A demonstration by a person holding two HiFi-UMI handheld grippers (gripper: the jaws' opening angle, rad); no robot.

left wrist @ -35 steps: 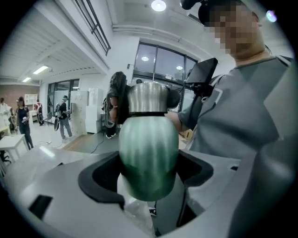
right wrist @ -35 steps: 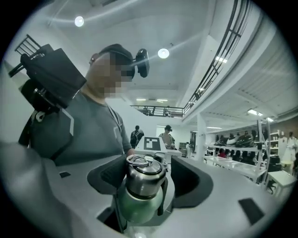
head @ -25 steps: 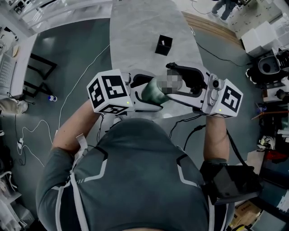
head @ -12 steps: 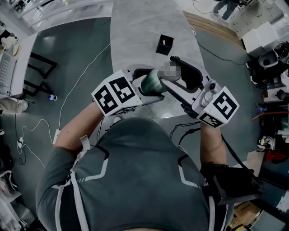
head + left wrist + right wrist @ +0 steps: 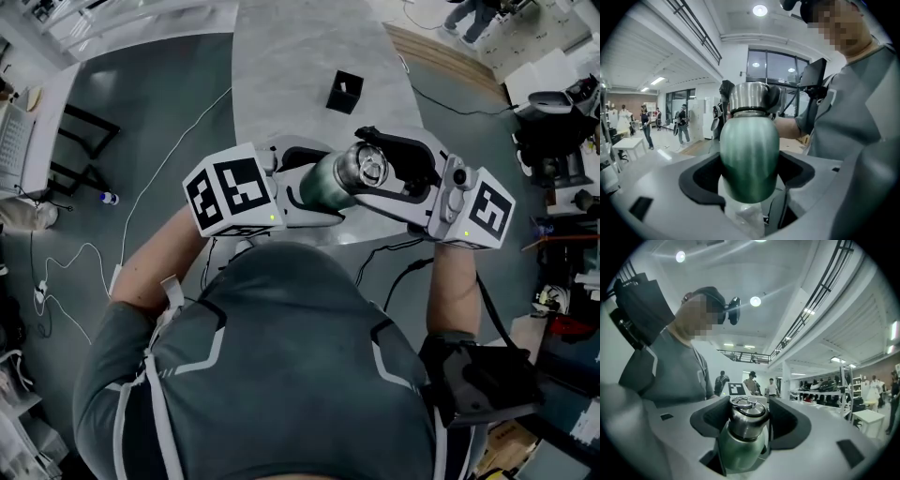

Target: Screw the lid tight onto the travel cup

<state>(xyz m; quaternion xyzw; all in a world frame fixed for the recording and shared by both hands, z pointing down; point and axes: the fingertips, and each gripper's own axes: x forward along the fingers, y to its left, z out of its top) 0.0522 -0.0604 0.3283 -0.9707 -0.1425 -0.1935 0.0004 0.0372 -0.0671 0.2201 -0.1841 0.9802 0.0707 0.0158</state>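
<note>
Left gripper (image 5: 749, 176): clamped on green body of travel cup (image 5: 749, 145).
Right gripper (image 5: 750, 419): seemingly closed round lid (image 5: 746, 413), atop cup.

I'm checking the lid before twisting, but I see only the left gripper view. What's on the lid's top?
Observer: A metal ring lies on the lid, shown in the right gripper view.
Operator: What sits on the table?
Observer: The head view shows a small black box on it, beyond the cup.
Operator: And the right gripper?
Observer: Its jaws grip the lid's sides.
</note>
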